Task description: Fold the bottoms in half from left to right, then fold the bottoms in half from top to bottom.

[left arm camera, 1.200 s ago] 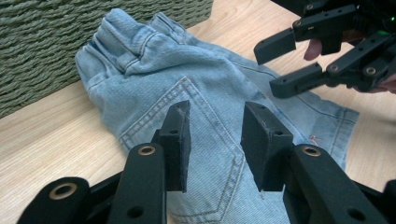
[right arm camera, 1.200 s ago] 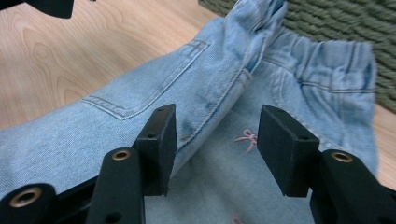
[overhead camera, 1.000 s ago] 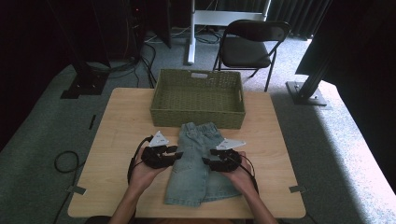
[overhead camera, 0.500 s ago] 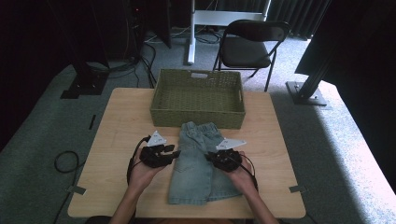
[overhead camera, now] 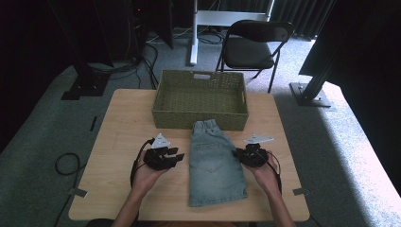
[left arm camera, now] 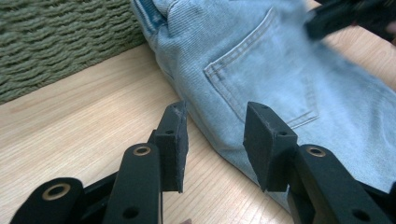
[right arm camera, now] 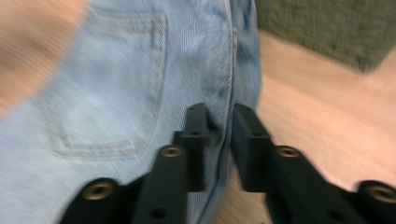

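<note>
Lying flat on the wooden tabletop [overhead camera: 118, 123], a pair of folded light-blue denim shorts [overhead camera: 215, 165] stretches from its waistband, which touches the near wall of a green woven basket [overhead camera: 201, 97], toward the near edge. A back pocket faces up.

The left gripper [overhead camera: 176, 157] sits in the person's left hand [overhead camera: 150, 171] just beside the left edge of the shorts. In the left gripper view its jaws stand apart with nothing between them, the pads hovering at the hem line of the denim without pressing on it.

The right gripper [overhead camera: 238, 153], held in the right hand [overhead camera: 265, 172], is at the right edge of the shorts. Its jaws have just been opening a little after closing; in the right gripper view they stand narrowly apart, astride the side seam of the shorts. That view is blurred, so the pads seem to be clear of the cloth rather than pinching it.

A black folding chair [overhead camera: 253, 45] stands on the grey carpet beyond the far end of the tabletop.
</note>
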A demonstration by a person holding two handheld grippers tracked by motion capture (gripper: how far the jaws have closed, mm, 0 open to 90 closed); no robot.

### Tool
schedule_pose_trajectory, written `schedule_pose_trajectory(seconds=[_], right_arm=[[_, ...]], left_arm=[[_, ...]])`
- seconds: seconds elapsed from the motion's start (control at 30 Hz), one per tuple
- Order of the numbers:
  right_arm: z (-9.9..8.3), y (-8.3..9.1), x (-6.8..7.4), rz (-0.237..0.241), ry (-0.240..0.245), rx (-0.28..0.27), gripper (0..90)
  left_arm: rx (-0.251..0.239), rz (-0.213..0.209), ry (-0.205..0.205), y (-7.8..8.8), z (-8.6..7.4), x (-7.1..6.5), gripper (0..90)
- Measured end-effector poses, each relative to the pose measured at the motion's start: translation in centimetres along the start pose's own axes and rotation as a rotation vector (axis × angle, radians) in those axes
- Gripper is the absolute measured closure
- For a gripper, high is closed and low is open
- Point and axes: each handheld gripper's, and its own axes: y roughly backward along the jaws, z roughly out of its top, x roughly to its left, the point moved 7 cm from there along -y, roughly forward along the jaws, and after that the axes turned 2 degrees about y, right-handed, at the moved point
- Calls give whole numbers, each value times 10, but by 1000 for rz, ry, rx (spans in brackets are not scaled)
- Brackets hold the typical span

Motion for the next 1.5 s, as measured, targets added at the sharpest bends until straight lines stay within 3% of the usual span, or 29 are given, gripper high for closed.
schedule_pose_trajectory(seconds=[0.07, 0.1, 0.27, 0.6, 0.8, 1.07, 1.5], right_arm=[[-3, -3, -2, -23, -2, 11, 693], [-4, -3, -5, -31, -8, 3, 641], [3, 11, -7, -31, -18, -60, 605], [-19, 16, 3, -14, 26, -38, 562], [-28, 18, 8, -6, 70, -34, 562], [-36, 11, 8, -15, 82, -3, 564], [-37, 10, 8, -19, 87, -5, 564]], left_arm=[[0, 0, 0, 0, 0, 0, 599], [3, -2, -7, -3, -1, -1, 597], [11, -4, -14, -5, -3, -2, 595], [8, 1, -31, -5, -5, -7, 585], [27, -18, -75, -9, -15, -21, 579], [63, -41, -148, -15, -29, -39, 565], [45, -80, -141, -15, -42, -50, 543]])
